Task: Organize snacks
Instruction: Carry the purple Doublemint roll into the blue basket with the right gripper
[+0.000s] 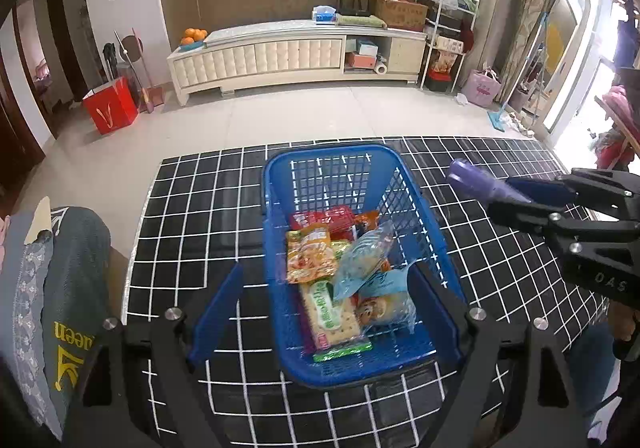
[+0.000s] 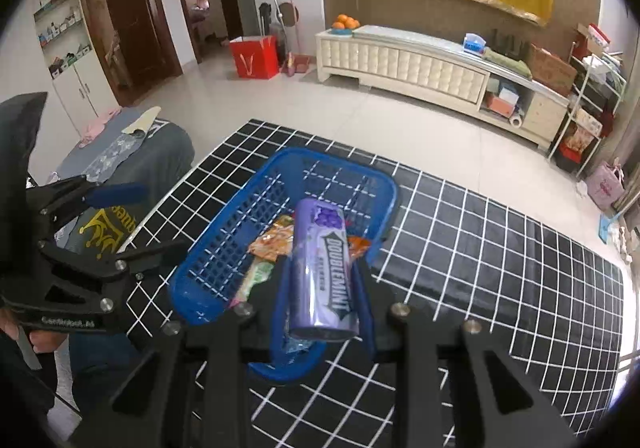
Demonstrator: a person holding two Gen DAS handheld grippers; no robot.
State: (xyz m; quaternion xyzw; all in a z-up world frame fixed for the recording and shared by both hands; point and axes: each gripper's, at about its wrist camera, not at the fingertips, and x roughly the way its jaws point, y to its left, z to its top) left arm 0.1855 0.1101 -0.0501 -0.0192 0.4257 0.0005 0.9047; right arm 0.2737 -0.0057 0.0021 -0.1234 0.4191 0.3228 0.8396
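Nearest the right wrist camera, the right gripper (image 2: 322, 302) pinches a purple cylindrical Doublemint candy canister (image 2: 323, 272) between its blue pads, gripped across the lower half of its body, with the capped end pointing to 12 o'clock. It hangs above the blue perforated plastic basket (image 2: 224, 248), which stands on the black tablecloth with a white grid (image 2: 480, 248).

In the left wrist view the left gripper (image 1: 324, 312) is spread wide and empty, its blue fingers at 8 and 4 o'clock on either side of the basket's near end. Inside lie soft packets: an orange crinkly snack bag (image 1: 310, 258), a clear-wrapped cracker pack with green lettering (image 1: 330, 314) and a pale blue pouch (image 1: 362, 258).

The canister looks light, rigid and smooth, so it may slip or roll; a grip across the middle of the body seems safest. The packets look soft and crushable, best taken by a sealed edge.
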